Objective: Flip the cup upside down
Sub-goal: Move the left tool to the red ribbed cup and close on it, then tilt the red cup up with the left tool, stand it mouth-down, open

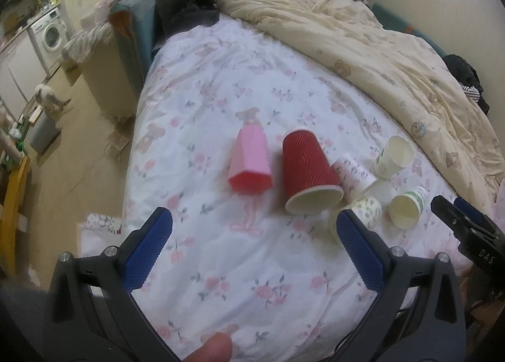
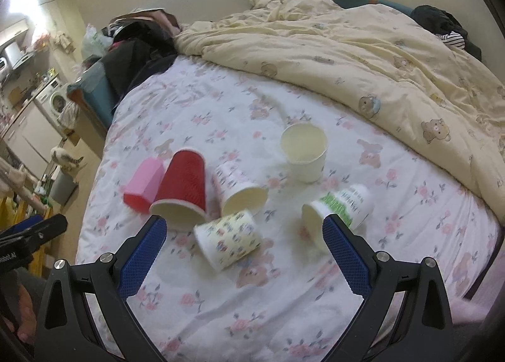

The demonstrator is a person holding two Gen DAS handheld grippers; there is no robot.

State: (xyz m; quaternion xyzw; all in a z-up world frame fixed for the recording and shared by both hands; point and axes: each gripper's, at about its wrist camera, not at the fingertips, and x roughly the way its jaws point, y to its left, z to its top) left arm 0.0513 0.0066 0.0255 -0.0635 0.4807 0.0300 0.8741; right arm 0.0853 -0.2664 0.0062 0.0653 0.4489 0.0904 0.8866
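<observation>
Several cups lie on a floral bed sheet [image 1: 221, 267]. A pink plastic cup [image 1: 251, 160] [image 2: 142, 185] and a red ribbed paper cup [image 1: 307, 172] [image 2: 181, 188] lie on their sides, mouths toward me. A plain white cup [image 2: 304, 152] [image 1: 394, 157] stands upright. A floral cup [image 2: 228, 242] [image 1: 366, 209], a patterned white cup [image 2: 238, 190] [image 1: 355, 172] and a green-printed cup [image 2: 339, 209] [image 1: 407, 207] lie on their sides. My left gripper [image 1: 254, 226] is open and empty, short of the pink and red cups. My right gripper [image 2: 244, 232] is open and empty, its fingers either side of the floral cup's near end.
A cream bear-print duvet [image 2: 363, 56] is bunched along the far and right side of the bed. Dark clothes [image 1: 180, 5] are piled at the far left corner. The bed's left edge drops to the floor, where a cat [image 1: 50, 100] and a washing machine [image 1: 50, 33] stand.
</observation>
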